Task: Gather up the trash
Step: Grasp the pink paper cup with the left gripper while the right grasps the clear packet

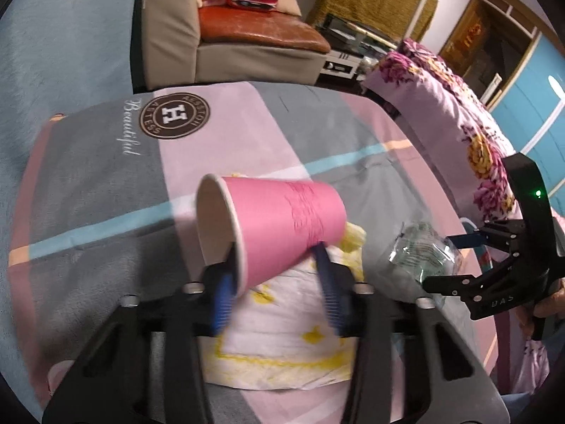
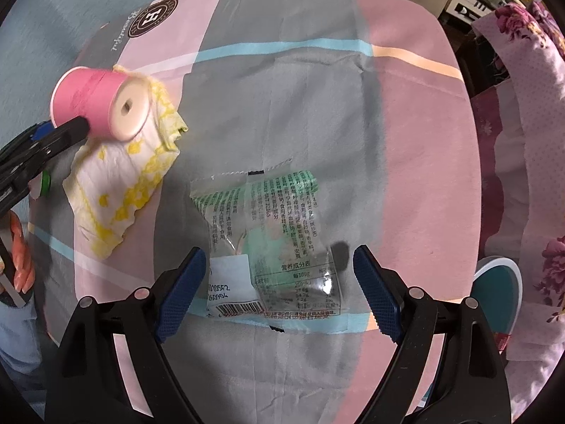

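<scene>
A pink paper cup (image 1: 279, 219) lies on its side between the blue pads of my left gripper (image 1: 274, 249), which is shut on it; its mouth faces left. It hangs just above a crumpled white napkin with yellow print (image 1: 293, 335). In the right wrist view the same cup (image 2: 91, 99) shows its base, over the napkin (image 2: 120, 183). My right gripper (image 2: 279, 251) stands open, pointing down over a clear plastic wrapper with green print (image 2: 268, 226) that lies flat on the cloth. The pads are either side of the wrapper without touching it. The wrapper (image 1: 420, 247) and right gripper (image 1: 446, 259) also show at the right of the left wrist view.
The round table wears a pink, grey and blue cloth (image 2: 406, 141). A floral quilt (image 1: 452, 113) borders it on the right, a beige armchair (image 1: 176, 35) stands beyond. A teal shoe (image 2: 501, 282) is on the floor by the table's edge. A small green ring (image 2: 45, 180) lies near the napkin.
</scene>
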Demonstrator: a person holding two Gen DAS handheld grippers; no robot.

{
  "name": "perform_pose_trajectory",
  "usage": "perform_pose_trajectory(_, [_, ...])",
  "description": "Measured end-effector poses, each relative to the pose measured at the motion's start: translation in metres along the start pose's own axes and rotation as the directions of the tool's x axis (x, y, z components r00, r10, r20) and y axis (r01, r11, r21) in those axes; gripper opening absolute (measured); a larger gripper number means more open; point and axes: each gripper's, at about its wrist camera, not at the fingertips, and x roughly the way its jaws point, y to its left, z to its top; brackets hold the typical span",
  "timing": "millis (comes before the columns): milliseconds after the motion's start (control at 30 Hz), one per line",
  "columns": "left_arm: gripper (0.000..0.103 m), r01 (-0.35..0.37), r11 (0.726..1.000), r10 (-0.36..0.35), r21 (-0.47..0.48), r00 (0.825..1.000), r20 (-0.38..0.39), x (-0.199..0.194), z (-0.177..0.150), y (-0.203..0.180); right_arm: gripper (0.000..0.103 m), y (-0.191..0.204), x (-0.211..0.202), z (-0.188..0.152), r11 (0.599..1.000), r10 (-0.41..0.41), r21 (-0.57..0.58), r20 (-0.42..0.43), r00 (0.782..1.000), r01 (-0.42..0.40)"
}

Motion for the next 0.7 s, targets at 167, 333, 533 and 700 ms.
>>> perform_pose_trajectory(167, [0.013,0.018,1.000,-0.018,0.024,1.000,0.002,-0.002,-0.011,-0.018,0.061,0.001,-0.001,-0.008,1.000,0.013,-0.014,0.016,1.000,-0.013])
perform_pose_trajectory(333, [0.004,0.016,1.000,-0.016,0.009,1.000,0.024,-0.010,-0.017,-0.029,0.061,-0.004,-0.016,-0.019,0.999,0.038,0.028,0.068,0.997,-0.040])
perform_pose_trajectory(533, [0.004,0.029,1.000,-0.028,-0.011,0.998,0.052,-0.028,-0.026,-0.045,0.061,-0.014,-0.036,-0.035,0.994,0.068,0.072,0.117,0.991,-0.076])
perform_pose_trajectory(700, [0.003,0.037,0.999,-0.036,-0.009,0.998,0.055,-0.039,-0.034,-0.063,0.061,-0.021,-0.053,-0.046,0.990,0.081,0.098,0.154,0.985,-0.097])
